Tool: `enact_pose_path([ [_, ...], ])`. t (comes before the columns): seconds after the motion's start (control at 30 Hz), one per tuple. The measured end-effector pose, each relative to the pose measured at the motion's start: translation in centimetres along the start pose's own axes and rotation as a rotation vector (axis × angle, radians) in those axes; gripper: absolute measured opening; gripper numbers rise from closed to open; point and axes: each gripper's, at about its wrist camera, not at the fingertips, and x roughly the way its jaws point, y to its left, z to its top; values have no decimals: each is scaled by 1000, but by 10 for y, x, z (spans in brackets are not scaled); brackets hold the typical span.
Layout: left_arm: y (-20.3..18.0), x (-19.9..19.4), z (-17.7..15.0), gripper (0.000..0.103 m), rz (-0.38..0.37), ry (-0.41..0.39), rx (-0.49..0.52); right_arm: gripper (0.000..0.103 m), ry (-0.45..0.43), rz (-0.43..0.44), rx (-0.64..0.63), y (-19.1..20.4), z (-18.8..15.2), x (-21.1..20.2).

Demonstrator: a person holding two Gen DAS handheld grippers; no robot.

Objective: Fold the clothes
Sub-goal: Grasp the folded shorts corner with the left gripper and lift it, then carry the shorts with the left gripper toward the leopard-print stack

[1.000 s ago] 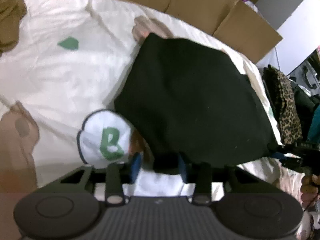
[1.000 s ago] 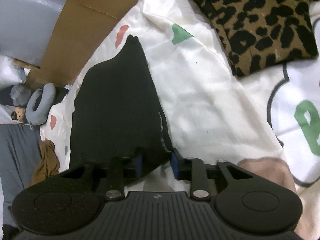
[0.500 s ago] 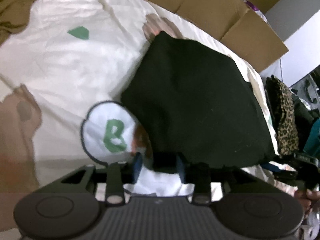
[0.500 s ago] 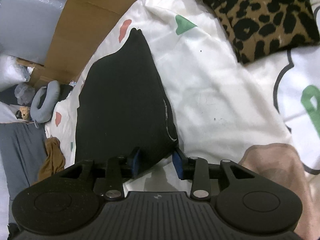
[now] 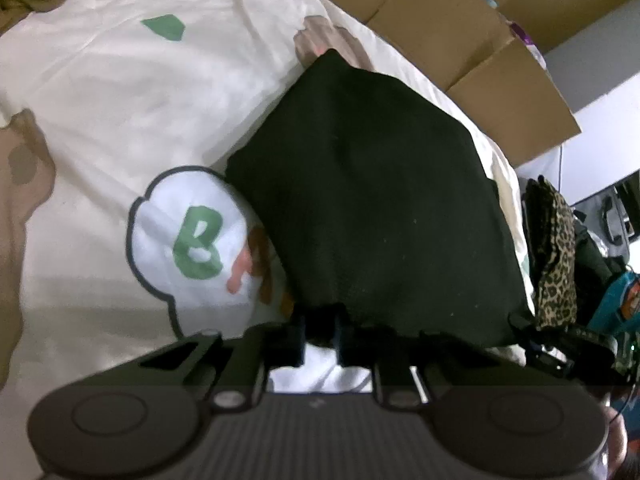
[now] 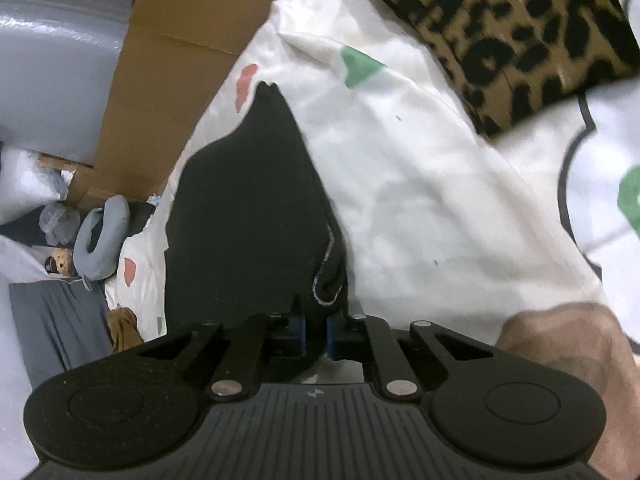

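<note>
A black garment (image 5: 372, 200) is spread flat on a white sheet (image 5: 120, 92) printed with coloured patches and a green letter B (image 5: 196, 244). In the left wrist view, the near hem of the garment is pinched by the left gripper (image 5: 320, 334), whose two fingers are pressed together on a small tuck of black cloth. The far corner of the garment is seen pointing toward the cardboard boxes (image 5: 472, 32) behind the sheet. At the right edge of this view, the opposite near corner of the garment is met by a second black tool, though the contact there is too dark to be judged.

In the right wrist view, the right gripper (image 6: 316, 334) is closed on a near corner of the same garment (image 6: 248, 216), with a stitched seam edge lying just above the fingers. A leopard-print cloth (image 6: 500, 28) is located at the upper right, resting on the sheet (image 6: 420, 184) and well apart from the garment. A grey neck pillow (image 6: 100, 236) is visible off the sheet at the left.
</note>
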Motion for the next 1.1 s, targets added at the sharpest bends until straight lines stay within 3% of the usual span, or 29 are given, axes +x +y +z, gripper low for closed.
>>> enact_pose_path([
  [0.27, -14, -11, 6, 10, 13, 45, -26, 7, -35, 29, 1, 10, 12, -18],
  [0.43, -22, -12, 6, 9, -2, 115, -55, 7, -36, -25, -47, 18, 22, -27],
  [0.63, -42, -7, -1, 8, 15, 194, -11, 7, -58, -49, -79, 23, 32, -40],
  [1.1, -67, 15, -27, 6, -40, 371, 31, 6, -111, -94, -162, 31, 56, -61],
])
